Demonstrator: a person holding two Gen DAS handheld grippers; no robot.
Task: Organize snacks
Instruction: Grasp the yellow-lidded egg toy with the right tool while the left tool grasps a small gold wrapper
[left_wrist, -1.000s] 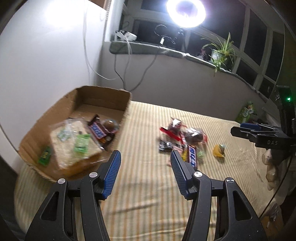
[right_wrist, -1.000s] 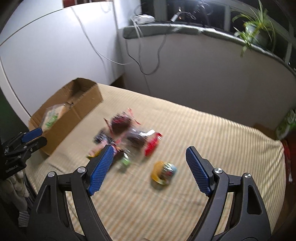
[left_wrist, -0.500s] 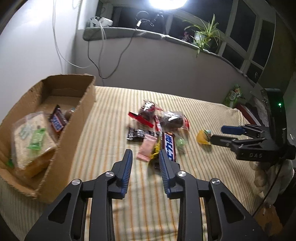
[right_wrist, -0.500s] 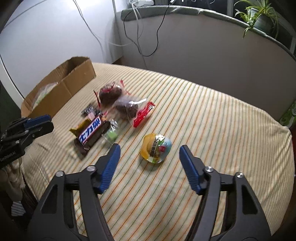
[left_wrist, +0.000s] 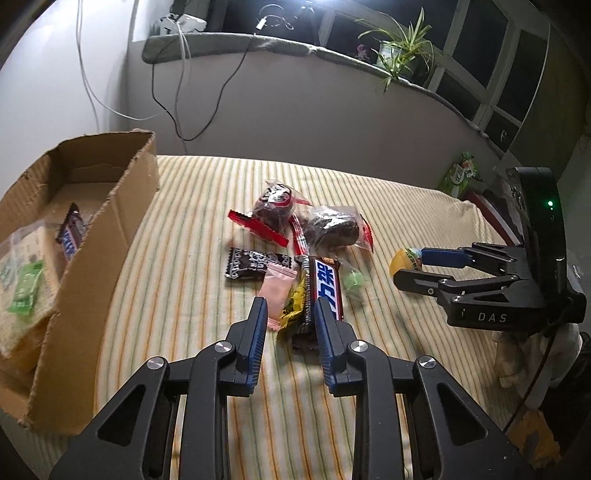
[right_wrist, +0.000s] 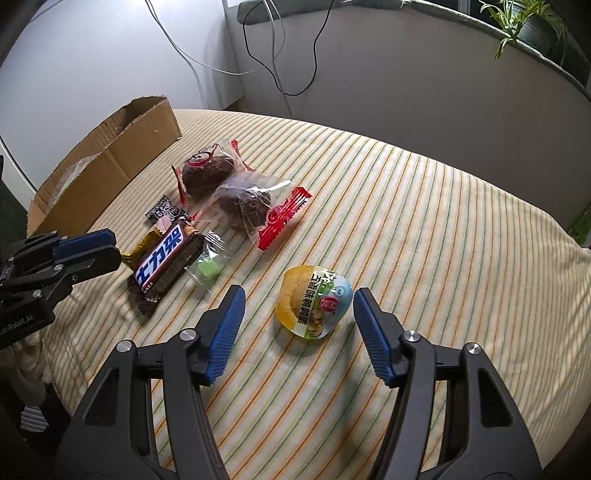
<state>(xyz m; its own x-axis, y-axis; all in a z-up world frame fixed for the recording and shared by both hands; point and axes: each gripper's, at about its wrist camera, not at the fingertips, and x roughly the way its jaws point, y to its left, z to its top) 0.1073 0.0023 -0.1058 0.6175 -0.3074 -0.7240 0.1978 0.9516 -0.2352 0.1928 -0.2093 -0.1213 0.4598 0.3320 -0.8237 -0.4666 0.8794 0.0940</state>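
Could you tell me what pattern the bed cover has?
Cream bed cover with thin orange and green stripes; right wrist view.

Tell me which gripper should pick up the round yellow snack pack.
Right. The right gripper is open with the yellow snack pack between its fingers; the left gripper is over the chocolate bar.

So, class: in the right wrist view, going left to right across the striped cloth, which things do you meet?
cardboard box → chocolate bar → small green candy → clear wrapper with red ends → round yellow and blue snack pack
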